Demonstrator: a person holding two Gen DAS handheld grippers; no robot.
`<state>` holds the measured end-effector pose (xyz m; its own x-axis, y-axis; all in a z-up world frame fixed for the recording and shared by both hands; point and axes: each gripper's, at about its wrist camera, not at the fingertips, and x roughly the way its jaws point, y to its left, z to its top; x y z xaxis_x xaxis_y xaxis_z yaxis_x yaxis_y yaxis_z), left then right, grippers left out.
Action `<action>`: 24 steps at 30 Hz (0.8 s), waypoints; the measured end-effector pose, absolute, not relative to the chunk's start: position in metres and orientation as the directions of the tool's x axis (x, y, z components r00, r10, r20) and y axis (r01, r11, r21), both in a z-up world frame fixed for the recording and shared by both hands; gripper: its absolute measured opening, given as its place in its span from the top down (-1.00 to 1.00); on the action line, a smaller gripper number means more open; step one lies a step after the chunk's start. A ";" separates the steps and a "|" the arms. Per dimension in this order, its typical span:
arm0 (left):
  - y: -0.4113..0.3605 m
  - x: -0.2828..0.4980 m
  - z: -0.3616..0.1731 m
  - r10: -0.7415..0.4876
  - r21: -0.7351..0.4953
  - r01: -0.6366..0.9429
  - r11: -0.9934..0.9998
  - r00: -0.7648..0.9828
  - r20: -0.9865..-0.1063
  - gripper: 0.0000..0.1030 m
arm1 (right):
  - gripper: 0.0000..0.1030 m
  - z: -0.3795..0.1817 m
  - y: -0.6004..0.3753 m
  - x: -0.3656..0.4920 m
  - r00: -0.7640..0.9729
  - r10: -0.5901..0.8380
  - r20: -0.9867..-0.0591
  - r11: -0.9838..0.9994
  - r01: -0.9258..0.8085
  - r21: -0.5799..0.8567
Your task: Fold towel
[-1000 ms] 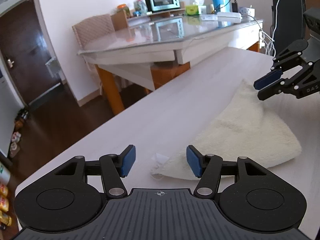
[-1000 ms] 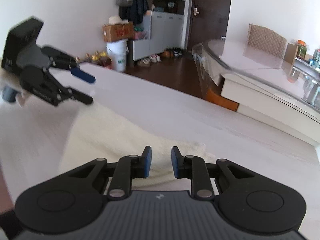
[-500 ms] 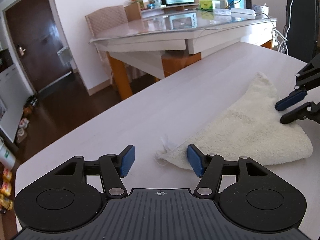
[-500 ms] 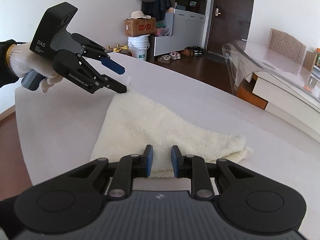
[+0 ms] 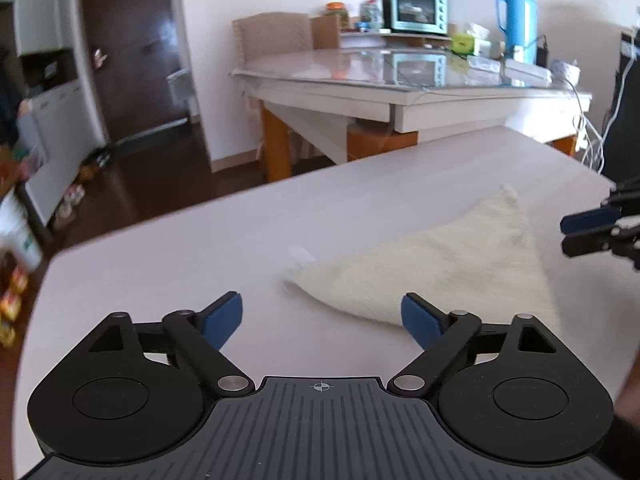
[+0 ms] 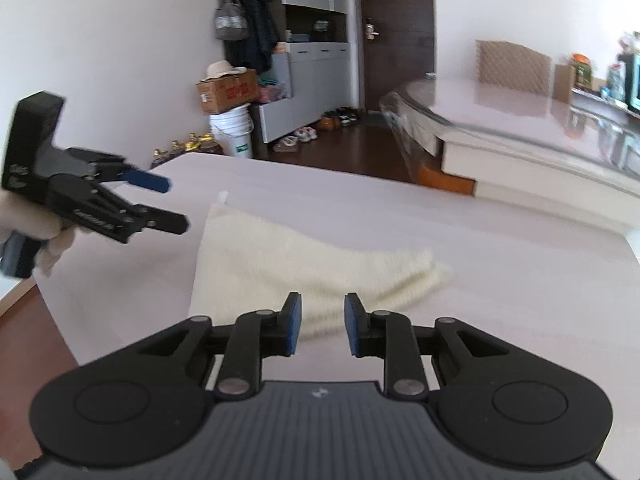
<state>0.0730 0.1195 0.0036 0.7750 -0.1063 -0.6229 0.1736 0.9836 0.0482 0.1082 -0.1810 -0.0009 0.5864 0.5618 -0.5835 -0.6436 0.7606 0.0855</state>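
Cream towel (image 5: 440,268) flat on the white table (image 5: 200,248), long axis running between the claws; left gripper (image 5: 322,318) opening wide, empty, nearest the tagged corner; right gripper (image 6: 319,324) also opening, empty, above the near edge

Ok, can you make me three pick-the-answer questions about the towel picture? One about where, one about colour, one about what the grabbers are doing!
1. Where does the towel lie?
A on the white table
B on the floor
C on a chair

2. What colour are the left gripper pads?
A red
B blue
C green

3. What holds the towel?
A left gripper
B right gripper
C neither

Answers:
1 A, it lies flat on the tabletop.
2 B, both pads show blue.
3 C, both jaws are opening and no pad presses the cloth.
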 end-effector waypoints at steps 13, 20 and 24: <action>0.076 0.019 0.010 -0.113 -0.030 0.119 0.993 0.795 -0.596 -1.00 | -0.82 0.009 -0.201 0.076 0.681 0.485 -0.548 0.838 -0.541 0.069; 0.062 0.002 0.010 -0.081 -0.003 0.100 0.995 0.789 -0.610 -1.00 | -0.85 0.012 -0.203 0.068 0.676 0.492 -0.549 0.832 -0.550 0.069; 0.062 -0.006 0.009 -0.063 -0.004 0.077 0.997 0.789 -0.611 -1.00 | -0.85 0.014 -0.202 0.064 0.671 0.499 -0.549 0.826 -0.559 0.068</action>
<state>-0.0062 0.0616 0.0092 0.7888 -0.0635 -0.6113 0.0772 0.9970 -0.0039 0.0635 -0.2018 0.0137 0.6707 0.4992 -0.5487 -0.5593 0.8262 0.0680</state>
